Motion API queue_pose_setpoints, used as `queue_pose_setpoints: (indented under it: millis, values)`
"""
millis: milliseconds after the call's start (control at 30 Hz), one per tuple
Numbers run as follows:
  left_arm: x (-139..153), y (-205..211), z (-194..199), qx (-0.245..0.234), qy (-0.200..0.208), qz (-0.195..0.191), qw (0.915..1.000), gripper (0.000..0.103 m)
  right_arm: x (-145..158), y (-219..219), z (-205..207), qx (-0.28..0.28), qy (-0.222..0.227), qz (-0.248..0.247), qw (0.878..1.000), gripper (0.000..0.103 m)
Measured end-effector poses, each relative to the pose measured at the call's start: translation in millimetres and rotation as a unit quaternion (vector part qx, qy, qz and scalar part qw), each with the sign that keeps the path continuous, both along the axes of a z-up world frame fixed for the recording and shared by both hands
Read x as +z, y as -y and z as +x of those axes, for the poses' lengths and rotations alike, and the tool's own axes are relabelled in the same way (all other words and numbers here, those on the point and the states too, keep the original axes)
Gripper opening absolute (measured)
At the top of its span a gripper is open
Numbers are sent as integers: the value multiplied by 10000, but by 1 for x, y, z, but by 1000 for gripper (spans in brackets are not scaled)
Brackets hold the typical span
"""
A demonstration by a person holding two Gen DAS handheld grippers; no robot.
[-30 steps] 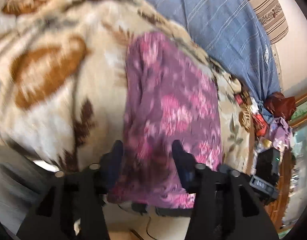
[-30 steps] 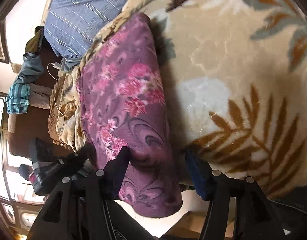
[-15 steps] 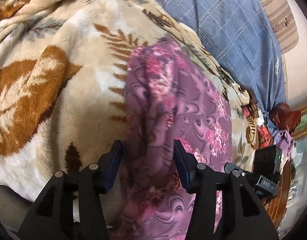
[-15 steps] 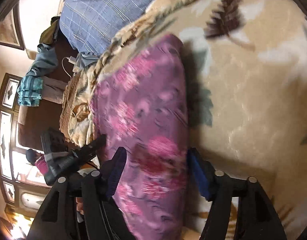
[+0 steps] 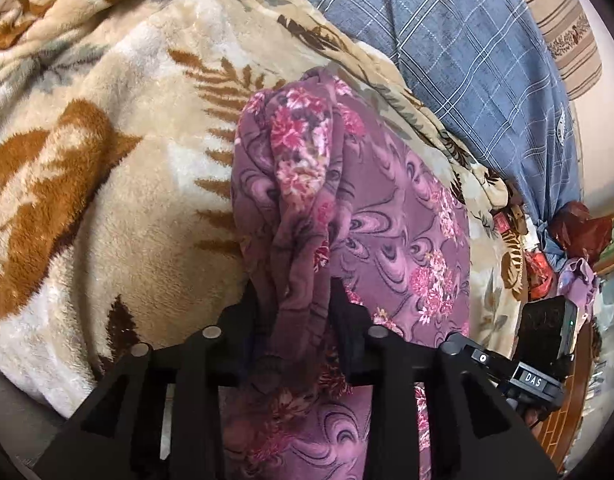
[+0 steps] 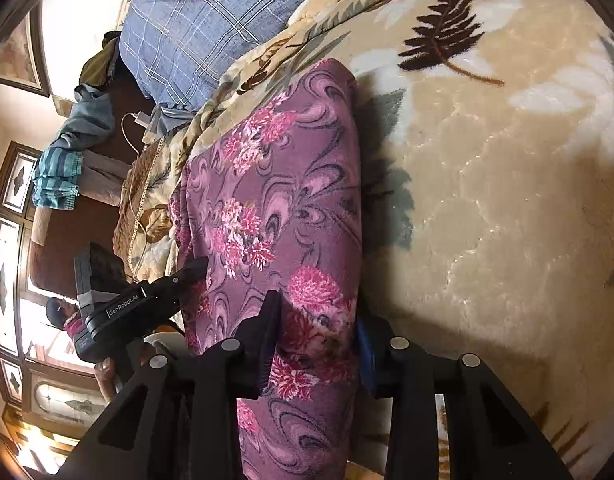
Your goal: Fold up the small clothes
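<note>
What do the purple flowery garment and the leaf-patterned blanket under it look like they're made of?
Purple floral garment: looks like a thin, soft printed woven or knit, matte; it bunches into fine folds where the left hand-held gripper pinches it. Leaf-patterned blanket: likely plush synthetic fleece, judging by its fuzzy pile and slight sheen.

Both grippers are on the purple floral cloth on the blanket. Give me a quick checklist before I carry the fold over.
1. Left gripper closed on purple floral cloth: ok, a bunched ridge sits between its fingers.
2. Right gripper closed on the cloth: ok, the fingers pinch its edge.
3. Only the cloth pinched, not the leaf-print blanket: cannot tell.
4. Cloth flat between the grips: not ok, it is rumpled near the left gripper.
5. Landing area on the blanket free: ok.
</note>
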State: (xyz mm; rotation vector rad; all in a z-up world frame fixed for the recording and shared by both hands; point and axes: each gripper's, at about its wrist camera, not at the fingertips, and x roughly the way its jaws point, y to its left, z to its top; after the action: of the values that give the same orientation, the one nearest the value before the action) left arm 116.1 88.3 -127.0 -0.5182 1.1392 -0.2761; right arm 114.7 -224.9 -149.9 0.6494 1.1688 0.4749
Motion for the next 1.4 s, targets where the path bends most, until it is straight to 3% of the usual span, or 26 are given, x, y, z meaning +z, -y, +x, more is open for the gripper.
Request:
queue_pose_setpoints:
  millis: [100,267,433,567,667,933,1233,1300,1400]
  values:
    - [-2,-4,-2,53,-14,-141,9999,32,-3,1,1,-17,-49,83,10000,34]
    - [-1,0,-4,-73,71,-43,9999,32,-3,1,3,-71,-251,102,9996,33]
    - [3,-3,-13,26,250,-244,9994,19,-1,-1,0,-308,-308,129,9990,26]
    - [9,5,-16,-40,395,-45,9992,17,7,-3,-6,-354,-182,53,9992,20]
    - [20,6,-22,-123,613,-253,9977,16,13,-2,-9,-402,-129,103,9991,17]
    - [66,49,-37,-587,900,-163,9941,15,51,10,-26,-360,482,-62,9982,16]
    - [154,97,30,-894,1402,-270,9857,15,136,47,11,-395,1322,-233,9902,15]
    - [162,108,54,-940,1422,-296,9849,15,150,57,32,-475,1499,-239,9873,15]
    - [152,125,88,-1059,1470,-227,9832,15,147,73,64,-589,1574,-167,9856,15]
